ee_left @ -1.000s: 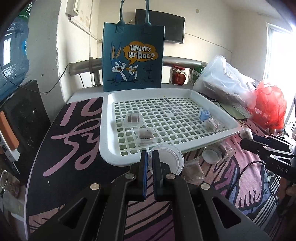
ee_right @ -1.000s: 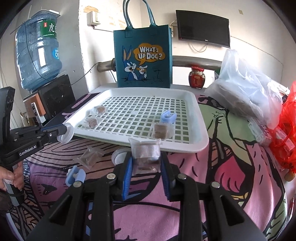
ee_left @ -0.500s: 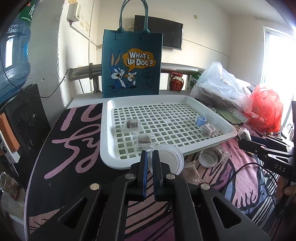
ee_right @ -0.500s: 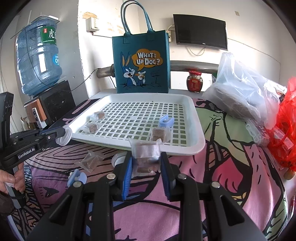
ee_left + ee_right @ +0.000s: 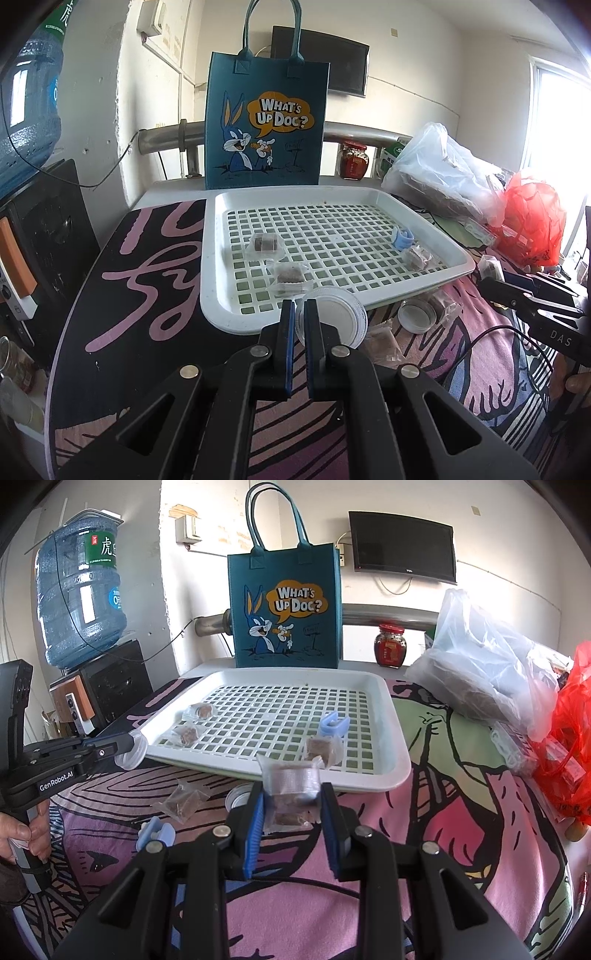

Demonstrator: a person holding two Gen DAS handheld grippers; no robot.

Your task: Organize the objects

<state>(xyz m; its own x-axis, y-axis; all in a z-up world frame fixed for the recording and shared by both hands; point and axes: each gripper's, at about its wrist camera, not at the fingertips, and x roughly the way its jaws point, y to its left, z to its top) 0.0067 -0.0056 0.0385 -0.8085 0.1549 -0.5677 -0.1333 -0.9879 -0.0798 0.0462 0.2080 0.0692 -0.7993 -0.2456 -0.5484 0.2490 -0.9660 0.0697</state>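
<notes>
My left gripper [image 5: 300, 317] is shut on the rim of a clear round lid [image 5: 338, 321], held just in front of the white slotted tray [image 5: 218, 266]. The right wrist view shows that lid [image 5: 132, 748] at the left gripper's tip. My right gripper [image 5: 291, 801] is shut on a clear-wrapped brown snack packet [image 5: 291, 781], held above the cloth near the tray's front rim [image 5: 393, 746]. The tray holds three wrapped snacks, among them one at the left [image 5: 263, 244] and one at the right [image 5: 322, 748], and a blue clip [image 5: 334, 725].
On the patterned cloth lie a loose snack packet [image 5: 181, 802], a blue clip [image 5: 155, 834] and a white lid [image 5: 417, 315]. A teal tote bag [image 5: 266, 122] stands behind the tray. Plastic bags [image 5: 487, 664] crowd the right side; a water jug [image 5: 79, 594] is at the left.
</notes>
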